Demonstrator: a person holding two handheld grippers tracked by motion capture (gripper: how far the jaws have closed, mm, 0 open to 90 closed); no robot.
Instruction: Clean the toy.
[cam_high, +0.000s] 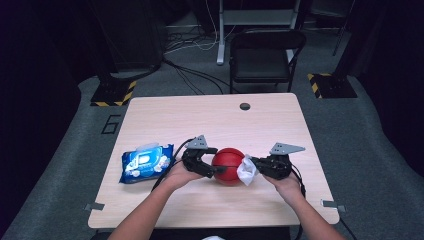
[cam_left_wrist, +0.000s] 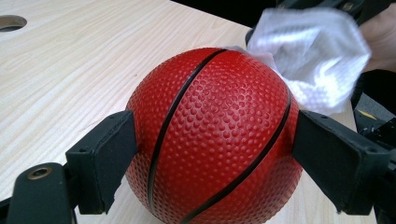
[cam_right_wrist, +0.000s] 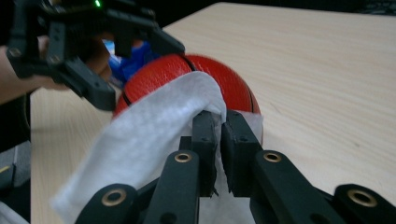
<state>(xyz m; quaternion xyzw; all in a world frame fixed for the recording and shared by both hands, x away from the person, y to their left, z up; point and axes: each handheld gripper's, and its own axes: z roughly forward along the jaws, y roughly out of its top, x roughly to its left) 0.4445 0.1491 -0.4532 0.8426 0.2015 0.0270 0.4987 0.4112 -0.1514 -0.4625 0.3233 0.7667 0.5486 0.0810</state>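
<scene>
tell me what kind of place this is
Probably a lab or recording studio, not a home: a light wooden table on grey carpet, loose cables across the floor, hazard-striped stand bases, and a black folding chair.

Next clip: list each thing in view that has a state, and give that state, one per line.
Red ball: on the table, clamped between the jaws of the left gripper.
White wipe: pinched in the right gripper, draped against the ball's side.
Left gripper: shut on the ball.
Right gripper: shut on the wipe.
Blue wipes pack: lying flat at the table's left; whether its lid is shut is too small to tell.
</scene>
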